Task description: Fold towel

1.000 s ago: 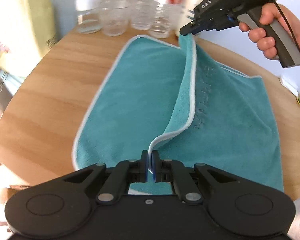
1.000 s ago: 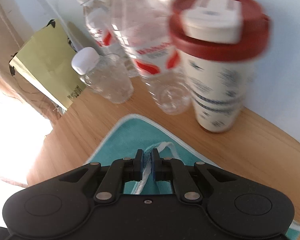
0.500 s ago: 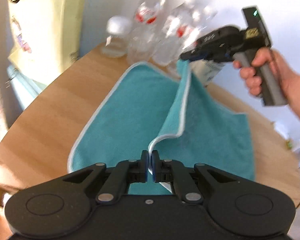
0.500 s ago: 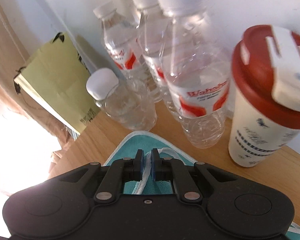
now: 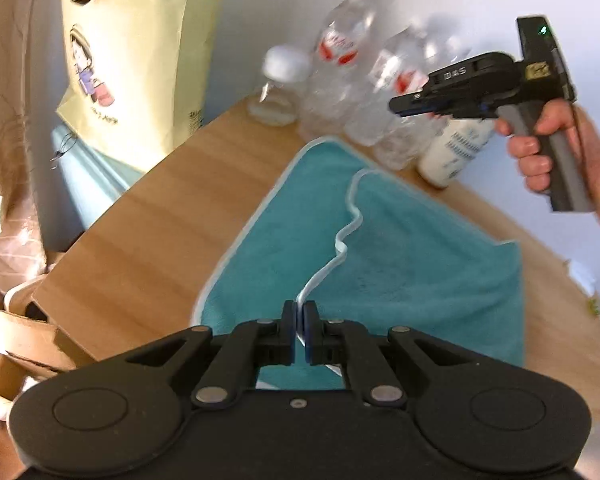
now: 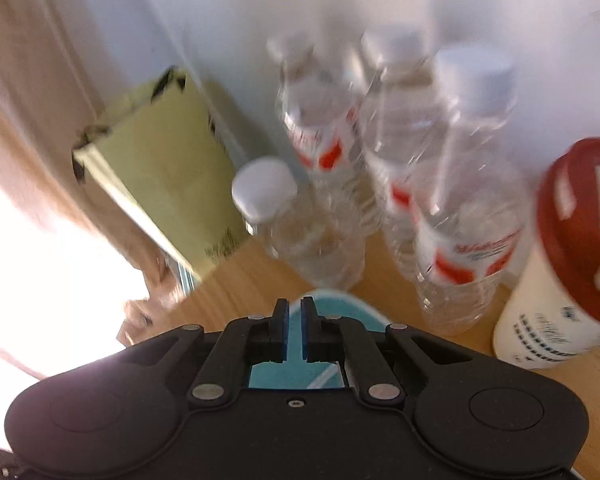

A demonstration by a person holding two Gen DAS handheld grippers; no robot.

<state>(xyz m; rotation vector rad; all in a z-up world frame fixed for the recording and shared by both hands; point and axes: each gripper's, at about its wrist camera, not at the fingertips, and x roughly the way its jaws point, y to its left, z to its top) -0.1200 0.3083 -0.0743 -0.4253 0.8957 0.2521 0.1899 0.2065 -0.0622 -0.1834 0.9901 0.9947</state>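
**Left claw holds the towel edge, right claw is free above it**

A teal terry towel with a white border (image 5: 400,264) lies on the round light-wooden table (image 5: 148,240). One half is folded over the other, and its white edge runs in a wavy line over the lower layer.

The left claw (image 5: 300,320) is clenched on the near end of this white edge and keeps it a little raised from the table, so the hem climbs from the cloth up into the pads.

The right claw (image 5: 404,106) is in the air above the far corner of the towel, held by a hand (image 5: 548,152) on a grey grip. In its own view the right claw (image 6: 294,320) stands with a small gap between the pads and nothing between them; the teal cloth is seen below, apart from it.

Behind the towel, near the wall, stand several clear plastic water bottles with red labels (image 6: 452,216), blurred here, and a cream cup with a dark red lid (image 6: 568,272). A pale yellow paper bag (image 5: 140,52) is beside the table.
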